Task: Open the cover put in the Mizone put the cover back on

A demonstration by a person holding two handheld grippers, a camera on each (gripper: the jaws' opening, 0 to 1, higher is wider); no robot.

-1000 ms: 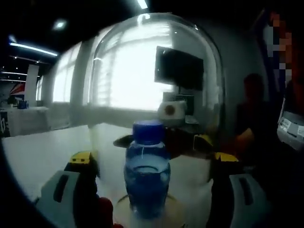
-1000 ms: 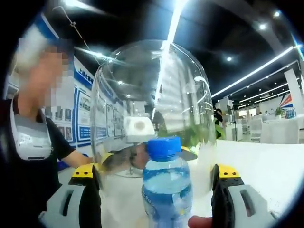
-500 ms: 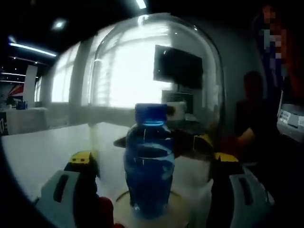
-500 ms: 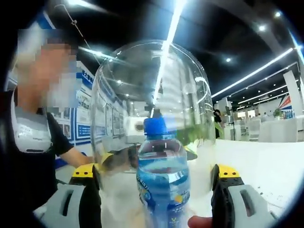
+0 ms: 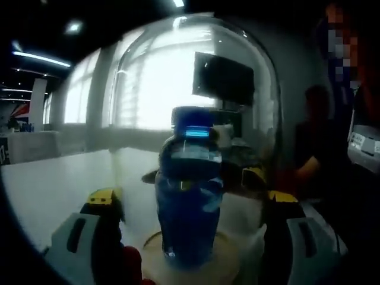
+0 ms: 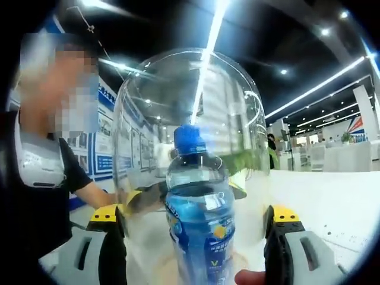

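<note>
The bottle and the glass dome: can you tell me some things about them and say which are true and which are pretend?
1. The bottle has a blue cap. True.
2. The dome is made of dark wood. False: it is clear, so you can see through it.
3. The bottle stands upright. True.
4. The bottle is empty. False: it holds a bluish drink.
5. The dome is taller than the bottle. True.
6. The right claw is pinching the cap. False: its jaws stand wide apart, either side of the dome.
</note>
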